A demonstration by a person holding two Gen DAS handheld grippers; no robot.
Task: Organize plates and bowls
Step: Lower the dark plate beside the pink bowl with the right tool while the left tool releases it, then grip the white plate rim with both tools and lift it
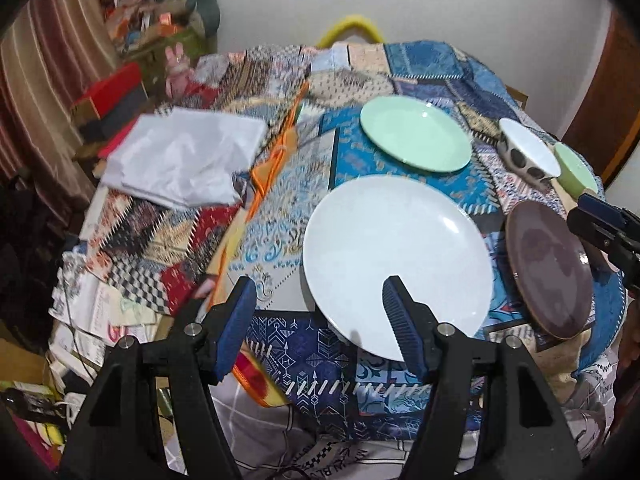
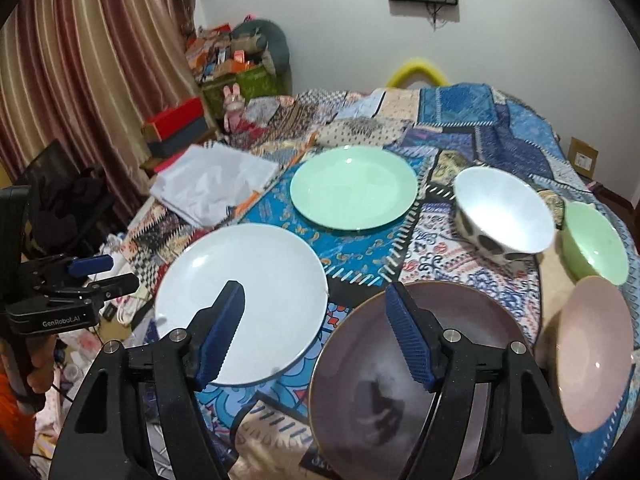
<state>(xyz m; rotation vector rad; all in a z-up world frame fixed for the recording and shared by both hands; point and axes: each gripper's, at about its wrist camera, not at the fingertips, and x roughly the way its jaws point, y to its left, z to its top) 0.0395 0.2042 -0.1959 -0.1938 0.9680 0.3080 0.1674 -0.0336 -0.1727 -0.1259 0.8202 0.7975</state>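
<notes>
On the patchwork-covered table lie a white plate (image 1: 396, 256) (image 2: 256, 280), a mint green plate (image 1: 416, 132) (image 2: 354, 188) behind it, and a dark purple plate (image 1: 548, 268) (image 2: 400, 392) to its right. A white bowl with dark spots (image 1: 528, 152) (image 2: 504, 212), a green bowl (image 1: 576, 172) (image 2: 596, 240) and a pink bowl (image 2: 592, 360) sit at the right. My left gripper (image 1: 319, 282) (image 2: 92, 276) hovers open over the white plate's near left rim. My right gripper (image 2: 315, 286) (image 1: 604, 224) is open above the gap between the white and dark plates. Neither holds anything.
A crumpled white sheet (image 1: 184, 160) (image 2: 212, 188) lies at the table's left. Red and dark boxes (image 2: 176, 124), a striped curtain (image 2: 92, 60) and piled clutter stand beyond the left edge. A yellow chair back (image 2: 418, 72) rises behind the table. Papers and cables cover the floor at lower left.
</notes>
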